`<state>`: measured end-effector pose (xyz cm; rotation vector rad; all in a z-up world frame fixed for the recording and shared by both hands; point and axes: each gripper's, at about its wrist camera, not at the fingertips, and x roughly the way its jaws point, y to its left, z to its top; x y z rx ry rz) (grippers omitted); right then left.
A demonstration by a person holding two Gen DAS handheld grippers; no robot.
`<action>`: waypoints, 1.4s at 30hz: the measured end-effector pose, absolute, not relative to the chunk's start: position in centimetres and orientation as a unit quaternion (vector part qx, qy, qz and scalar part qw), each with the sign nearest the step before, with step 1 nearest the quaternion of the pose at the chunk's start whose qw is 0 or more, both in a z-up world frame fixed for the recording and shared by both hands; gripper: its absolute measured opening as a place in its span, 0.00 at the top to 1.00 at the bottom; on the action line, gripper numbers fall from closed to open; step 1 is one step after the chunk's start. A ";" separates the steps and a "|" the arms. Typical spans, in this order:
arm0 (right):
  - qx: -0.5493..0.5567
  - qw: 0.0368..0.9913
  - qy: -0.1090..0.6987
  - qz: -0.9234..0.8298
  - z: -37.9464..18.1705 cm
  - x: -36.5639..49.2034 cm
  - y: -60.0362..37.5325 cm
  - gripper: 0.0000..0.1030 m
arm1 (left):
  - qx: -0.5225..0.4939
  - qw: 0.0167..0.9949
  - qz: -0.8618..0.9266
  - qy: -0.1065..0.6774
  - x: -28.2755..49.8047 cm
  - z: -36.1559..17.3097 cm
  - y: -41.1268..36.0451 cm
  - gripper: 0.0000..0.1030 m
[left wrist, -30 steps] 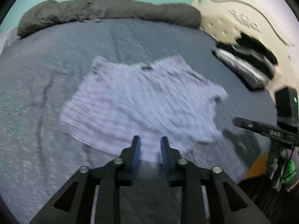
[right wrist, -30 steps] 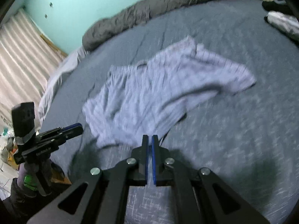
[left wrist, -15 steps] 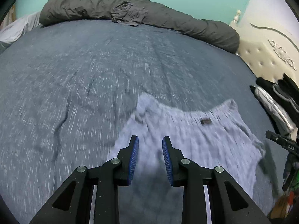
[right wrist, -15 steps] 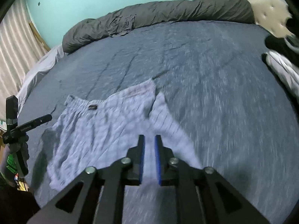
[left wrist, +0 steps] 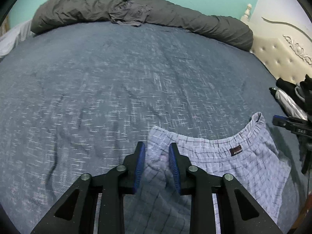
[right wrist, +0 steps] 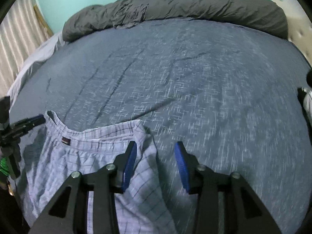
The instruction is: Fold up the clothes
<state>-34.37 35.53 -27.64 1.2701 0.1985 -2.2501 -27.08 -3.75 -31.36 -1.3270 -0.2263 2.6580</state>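
Light blue checked shorts [left wrist: 243, 167] lie on the blue-grey bed [left wrist: 117, 81], waistband toward the far side, a small dark label on it. My left gripper [left wrist: 156, 153] is open, its blue pads astride the waistband's left corner. In the right wrist view the shorts [right wrist: 81, 161] spread to the lower left. My right gripper [right wrist: 155, 152] is wide open over the waistband's right corner, touching nothing. Each gripper shows at the edge of the other's view.
A rolled dark grey duvet [left wrist: 136, 17] lies along the far edge of the bed. Black and white clothes [left wrist: 292, 99] are piled at the right by a cream tufted headboard [left wrist: 282, 58]. A curtain [right wrist: 17, 44] hangs at the left.
Both grippers have moved forward over the shorts to the waistband corners. The right gripper, shut a second ago, has opened wide. The left has opened a little more.
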 end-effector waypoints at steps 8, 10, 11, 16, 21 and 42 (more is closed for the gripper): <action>0.476 0.264 0.097 -0.833 -28.1 -35.2 34.6 0.61 | -0.431 0.057 0.896 -0.087 -27.3 -31.2 -4.7 0.98; 0.477 0.263 0.102 -0.833 -28.1 -35.4 34.3 0.61 | -0.428 0.046 0.898 -0.092 -27.1 -31.1 -5.3 0.98; 0.477 0.263 0.105 -0.832 -28.2 -35.4 34.1 0.61 | -0.427 0.041 0.898 -0.095 -27.0 -31.1 -5.6 0.98; 0.480 0.263 0.133 -0.827 -28.6 -35.9 32.7 0.61 | -0.431 0.031 0.895 -0.106 -26.5 -31.4 -6.5 0.98; 0.495 0.268 0.168 -0.809 -29.8 -36.3 30.6 0.61 | -0.431 0.034 0.896 -0.103 -26.2 -31.4 -6.1 0.98; 0.434 0.300 0.060 -0.847 -26.8 -35.9 34.1 0.96 | -0.409 0.029 0.906 -0.101 -26.8 -30.3 -4.5 0.98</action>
